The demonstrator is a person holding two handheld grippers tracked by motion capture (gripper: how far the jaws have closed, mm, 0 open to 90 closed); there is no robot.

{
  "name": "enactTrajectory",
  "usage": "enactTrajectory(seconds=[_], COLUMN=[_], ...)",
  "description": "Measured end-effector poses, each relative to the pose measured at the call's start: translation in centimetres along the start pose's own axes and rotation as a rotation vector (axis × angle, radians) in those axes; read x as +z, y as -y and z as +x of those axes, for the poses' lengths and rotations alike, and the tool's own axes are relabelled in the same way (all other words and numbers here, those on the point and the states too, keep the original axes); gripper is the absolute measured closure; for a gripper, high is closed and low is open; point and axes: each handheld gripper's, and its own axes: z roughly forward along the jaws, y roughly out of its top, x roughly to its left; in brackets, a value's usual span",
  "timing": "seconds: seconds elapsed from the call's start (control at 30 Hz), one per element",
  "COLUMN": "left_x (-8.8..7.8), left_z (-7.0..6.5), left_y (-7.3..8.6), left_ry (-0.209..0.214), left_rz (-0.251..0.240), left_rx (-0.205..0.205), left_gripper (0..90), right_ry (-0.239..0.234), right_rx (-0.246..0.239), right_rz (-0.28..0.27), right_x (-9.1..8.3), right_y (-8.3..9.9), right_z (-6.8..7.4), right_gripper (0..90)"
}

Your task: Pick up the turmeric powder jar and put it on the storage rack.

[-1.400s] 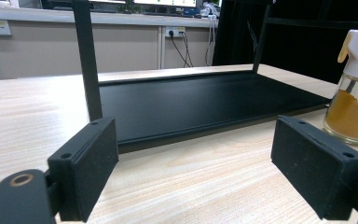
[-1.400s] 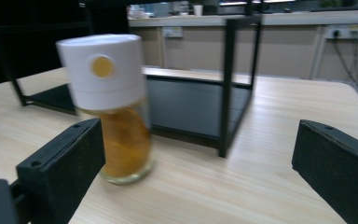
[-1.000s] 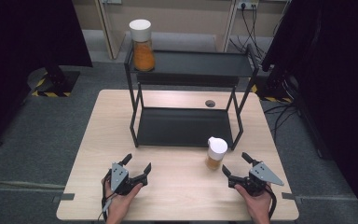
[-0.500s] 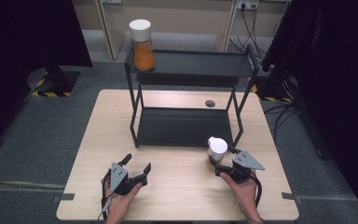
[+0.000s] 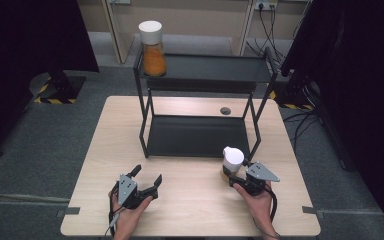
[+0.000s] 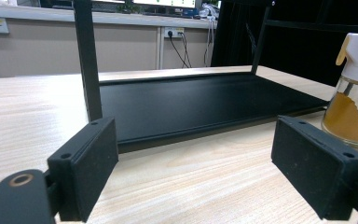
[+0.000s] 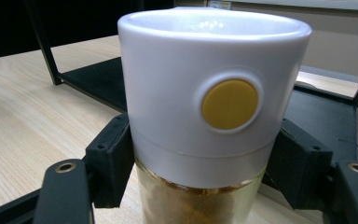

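Observation:
A glass spice jar [image 5: 232,160] with orange powder and a white lid stands on the wooden table [image 5: 190,205], just in front of the black rack's right front leg. My right gripper [image 5: 230,176] is shut on the jar, its pads pressing both sides just below the lid; the right gripper view shows the jar [image 7: 214,93] close up between them. My left gripper [image 5: 147,174] rests open near the table's front left with nothing between its fingers. In the left gripper view the same jar [image 6: 354,107] is at the far right.
A black two-level rack [image 5: 195,135] stands mid-table. A second, taller jar of orange powder [image 5: 152,47] sits at the left end of the rack's top shelf. A small round hole [image 5: 225,110] lies in the tabletop behind the rack.
My right gripper moved forward and left from the table's front right to the jar and closed around it. The left gripper stayed put.

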Motion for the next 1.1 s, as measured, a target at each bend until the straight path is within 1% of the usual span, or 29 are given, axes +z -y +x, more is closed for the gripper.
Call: enactTrajectory(seconds=[0.13, 0.23, 0.4, 0.57, 0.7, 0.8, 1.1], left_x=[0.0, 0.0, 0.0, 0.0, 0.0, 0.0, 0.0], left_z=[0.0, 0.0, -0.1, 0.0, 0.0, 0.0, 0.0], left_y=[0.0, 0.0, 0.1, 0.0, 0.0, 0.0, 0.1], left_ry=[-0.001, -0.001, -0.001, -0.001, -0.002, -0.002, -0.002], left_rz=[0.000, -0.001, -0.003, -0.001, -0.002, -0.002, -0.003], left_rx=[-0.002, 0.001, 0.003, 0.002, -0.004, 0.001, -0.002], left_gripper=[14.5, 14.5, 14.5, 14.5, 14.5, 14.5, 14.5], right_ry=[-0.001, -0.003, 0.007, 0.011, 0.025, 0.034, 0.058], right_rx=[0.007, 0.037, 0.045, 0.048, 0.053, 0.058, 0.044], right_rz=[-0.001, -0.029, -0.075, -0.119, -0.152, -0.177, -0.248], right_x=[-0.1, -0.5, -1.4, -2.2, -2.9, -3.2, -4.1], right_y=[-0.1, 0.2, -0.2, -1.2, -2.0, -2.6, -5.0], right_z=[0.1, 0.2, 0.5, 0.3, 0.2, 0.0, -0.7], right_gripper=[30.8, 30.8, 30.9, 30.9, 30.9, 30.9, 30.9])
